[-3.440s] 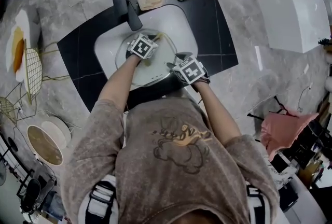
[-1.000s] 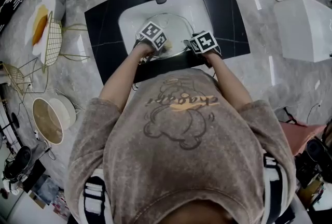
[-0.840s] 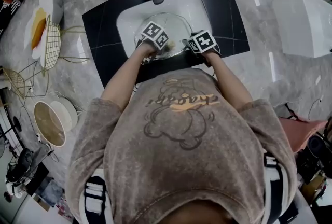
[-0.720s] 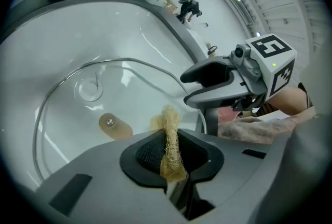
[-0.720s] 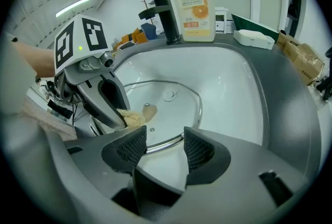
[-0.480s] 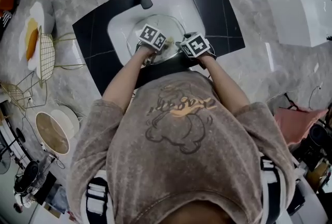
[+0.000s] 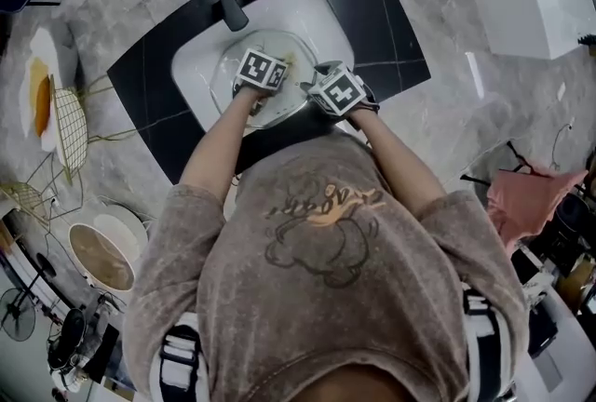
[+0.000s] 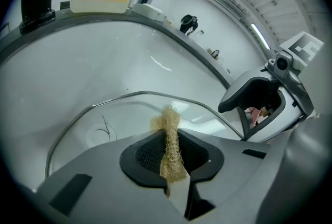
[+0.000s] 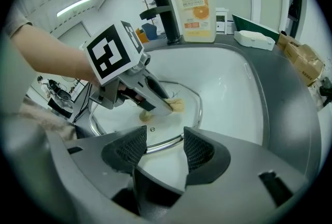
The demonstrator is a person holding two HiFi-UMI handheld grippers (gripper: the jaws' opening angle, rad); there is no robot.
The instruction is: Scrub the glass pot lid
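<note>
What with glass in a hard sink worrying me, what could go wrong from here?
1. The right gripper has its fingers apart at the rim of the glass lid, not clamping it, so the lid may slide in the sink under scrubbing.
2. The left gripper pinches only a thin loofah strip; if that slips out, bare fingers could scrape the glass.

bottle (image 9: 190, 0) label — "SilkGarden", smaller print too small to read
</note>
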